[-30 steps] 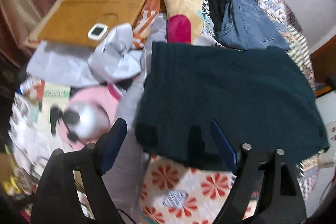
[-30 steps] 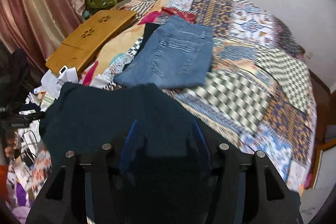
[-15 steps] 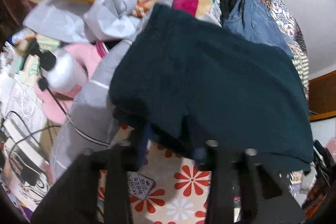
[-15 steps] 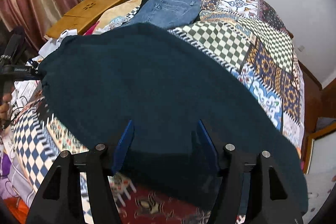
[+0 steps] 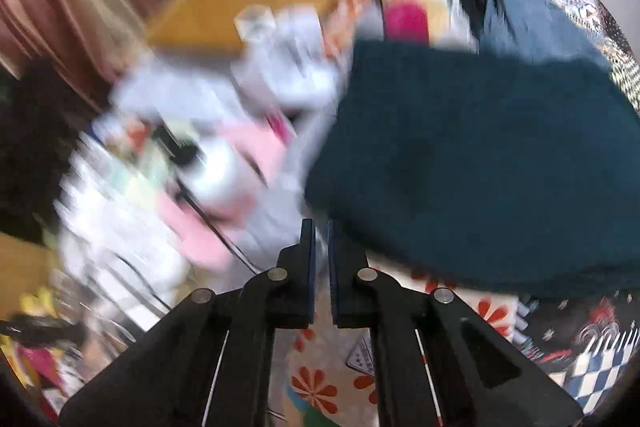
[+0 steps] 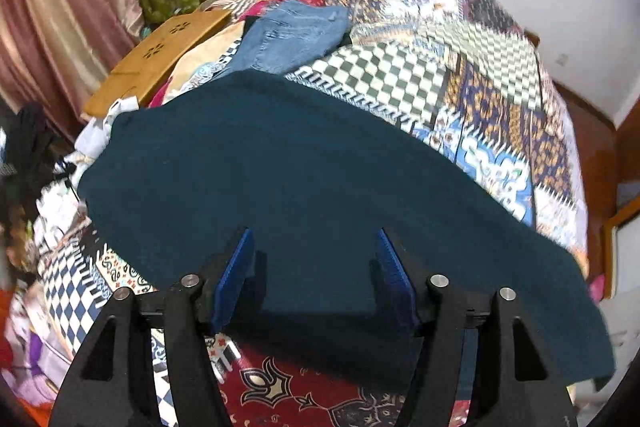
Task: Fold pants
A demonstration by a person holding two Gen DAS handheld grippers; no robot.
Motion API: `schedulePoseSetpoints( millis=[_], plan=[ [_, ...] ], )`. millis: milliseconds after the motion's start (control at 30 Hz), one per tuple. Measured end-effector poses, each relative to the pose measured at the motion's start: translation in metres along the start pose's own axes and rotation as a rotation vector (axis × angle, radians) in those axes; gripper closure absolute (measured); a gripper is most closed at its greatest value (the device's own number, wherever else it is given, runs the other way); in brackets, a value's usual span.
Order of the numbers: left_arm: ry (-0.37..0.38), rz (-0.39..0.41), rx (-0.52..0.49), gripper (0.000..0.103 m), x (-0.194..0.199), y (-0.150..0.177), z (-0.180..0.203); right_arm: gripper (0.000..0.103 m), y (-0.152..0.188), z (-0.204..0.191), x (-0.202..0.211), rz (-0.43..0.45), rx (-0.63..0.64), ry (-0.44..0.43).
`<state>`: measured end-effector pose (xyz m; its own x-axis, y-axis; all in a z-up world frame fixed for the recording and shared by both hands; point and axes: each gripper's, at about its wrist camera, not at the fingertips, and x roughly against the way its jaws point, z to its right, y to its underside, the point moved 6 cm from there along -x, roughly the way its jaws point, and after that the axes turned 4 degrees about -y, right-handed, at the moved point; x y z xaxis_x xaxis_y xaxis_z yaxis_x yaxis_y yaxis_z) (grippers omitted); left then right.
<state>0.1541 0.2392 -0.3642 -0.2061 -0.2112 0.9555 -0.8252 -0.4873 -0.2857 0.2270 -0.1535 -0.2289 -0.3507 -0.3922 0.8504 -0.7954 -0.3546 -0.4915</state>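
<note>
**Pants flat on the bed, neither gripper holding them**

Pants [image 6: 304, 187], dark teal, lie spread across the near side of the bed [image 6: 460, 75], their front edge running along the bed's near edge, with a folded pair of jeans [image 6: 296, 35] further back toward the far left corner.

The left gripper [image 5: 321, 231] has its jaws closed together with no cloth visibly between them; it sits just off the pants' near left corner. The right gripper [image 6: 314, 239] has just been opening, and its jaws stand apart over the near edge of the fabric without pinching it.

One risk is that the shut left jaws have missed the corner, so a lift would leave that side behind and skew the fold. The cluttered left side of the bed could also snag a dragged hem.

The left view is badly smeared, so contact at that corner cannot be confirmed. The pants' lower right end runs out of frame.
</note>
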Motion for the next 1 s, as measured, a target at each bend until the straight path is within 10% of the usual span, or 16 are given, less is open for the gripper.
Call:
schedulePoseSetpoints(
  millis=[233,500,767,1000],
  plan=[
    [0.016,0.075,-0.054,0.094,0.031,-0.003,0.005,0.033,0.036,0.023,-0.003,-0.02,-0.127,-0.071],
    [0.075,0.254,-0.242,0.042,0.11,-0.04,0.097,0.033,0.064,0.116,0.08,0.119,-0.3,0.057],
    [0.155,0.258,-0.404,0.038,0.124,-0.049,0.22,0.033,0.081,0.238,0.172,0.237,-0.459,0.242],
    [0.138,0.203,-0.531,0.037,0.1,-0.032,0.293,0.033,0.111,0.316,0.156,0.2,-0.623,0.298]
  ],
)
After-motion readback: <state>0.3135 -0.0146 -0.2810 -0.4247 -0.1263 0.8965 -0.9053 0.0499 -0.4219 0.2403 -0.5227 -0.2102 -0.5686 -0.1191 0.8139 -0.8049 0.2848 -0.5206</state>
